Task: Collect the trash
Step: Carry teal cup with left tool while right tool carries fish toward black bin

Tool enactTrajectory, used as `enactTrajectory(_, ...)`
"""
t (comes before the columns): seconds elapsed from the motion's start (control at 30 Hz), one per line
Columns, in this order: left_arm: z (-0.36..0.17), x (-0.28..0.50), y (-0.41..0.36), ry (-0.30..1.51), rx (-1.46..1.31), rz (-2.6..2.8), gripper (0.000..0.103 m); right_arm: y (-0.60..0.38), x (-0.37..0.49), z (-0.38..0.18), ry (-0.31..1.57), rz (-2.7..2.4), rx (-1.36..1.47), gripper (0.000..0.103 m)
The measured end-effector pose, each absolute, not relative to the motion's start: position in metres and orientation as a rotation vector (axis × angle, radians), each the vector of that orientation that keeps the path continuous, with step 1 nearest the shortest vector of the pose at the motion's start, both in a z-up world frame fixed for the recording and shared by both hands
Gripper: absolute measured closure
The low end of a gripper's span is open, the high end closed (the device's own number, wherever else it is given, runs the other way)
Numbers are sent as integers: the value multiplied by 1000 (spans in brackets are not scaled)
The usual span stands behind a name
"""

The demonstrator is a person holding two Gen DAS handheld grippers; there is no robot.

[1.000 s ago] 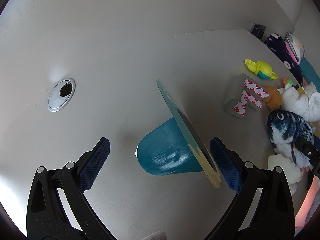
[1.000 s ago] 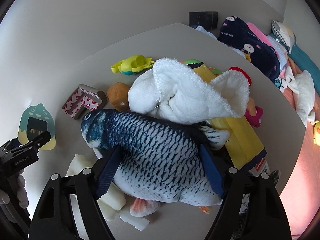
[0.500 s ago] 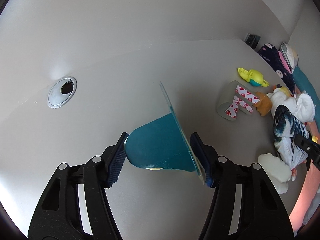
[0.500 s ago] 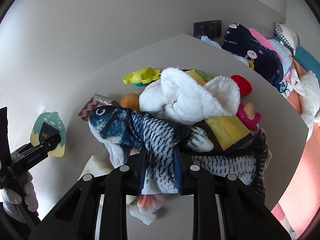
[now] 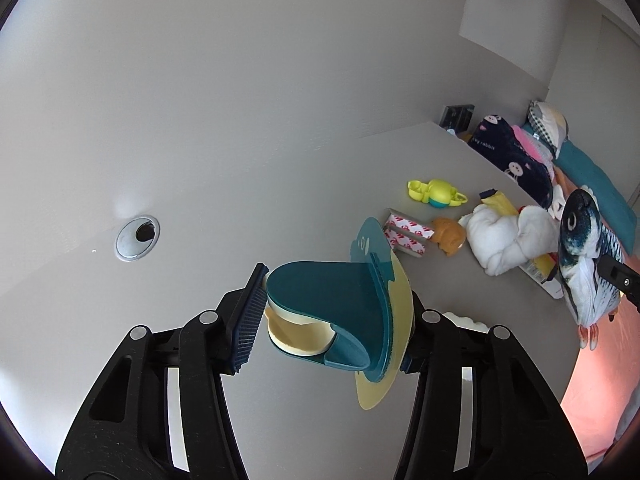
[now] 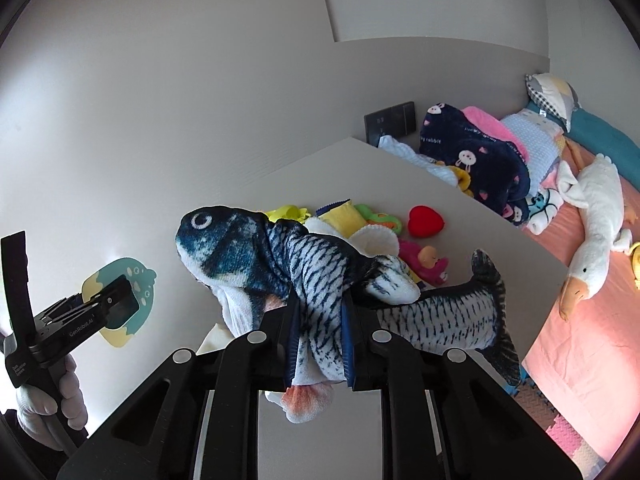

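The grey desk [image 5: 248,184] runs to the wall, its far end heaped with toys and a white towel [image 5: 508,236]. Biggest of what is in hand is the plush fish [image 6: 304,268]: the right gripper [image 6: 318,344] is pinched tight across its belly, its jaws having just been closing, and head and tail droop clear of the desk. The left gripper [image 5: 328,316], jaws also just closing, is clamped on the teal duck-shaped holder [image 5: 336,304], one pad on its curved pouch, the other behind its flat backing. I'd carry both level and unhurried: the fish is floppy and may swing, and the holder's rounded side could slide off that pad.
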State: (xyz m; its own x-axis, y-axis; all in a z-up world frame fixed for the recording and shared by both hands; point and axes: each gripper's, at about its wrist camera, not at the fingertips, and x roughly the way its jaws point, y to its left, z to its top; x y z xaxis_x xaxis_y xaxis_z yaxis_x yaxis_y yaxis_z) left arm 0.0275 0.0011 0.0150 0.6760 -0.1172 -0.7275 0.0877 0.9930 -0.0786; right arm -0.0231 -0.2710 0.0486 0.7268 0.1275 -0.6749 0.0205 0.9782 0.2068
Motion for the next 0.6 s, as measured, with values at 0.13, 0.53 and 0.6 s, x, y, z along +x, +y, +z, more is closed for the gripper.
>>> enactTrajectory(0.13, 27, 16, -19, 796, -18, -154, 51, -289, -42, 60, 721, 29, 215, 84)
enactTrajectory(0.53, 42, -17, -127, 762, 84, -368, 51, -376, -114, 64, 686, -145, 281, 84)
enactTrajectory(0.6, 43, -24, -147, 761, 100, -411, 51, -390, -127, 62, 687, -175, 292, 84)
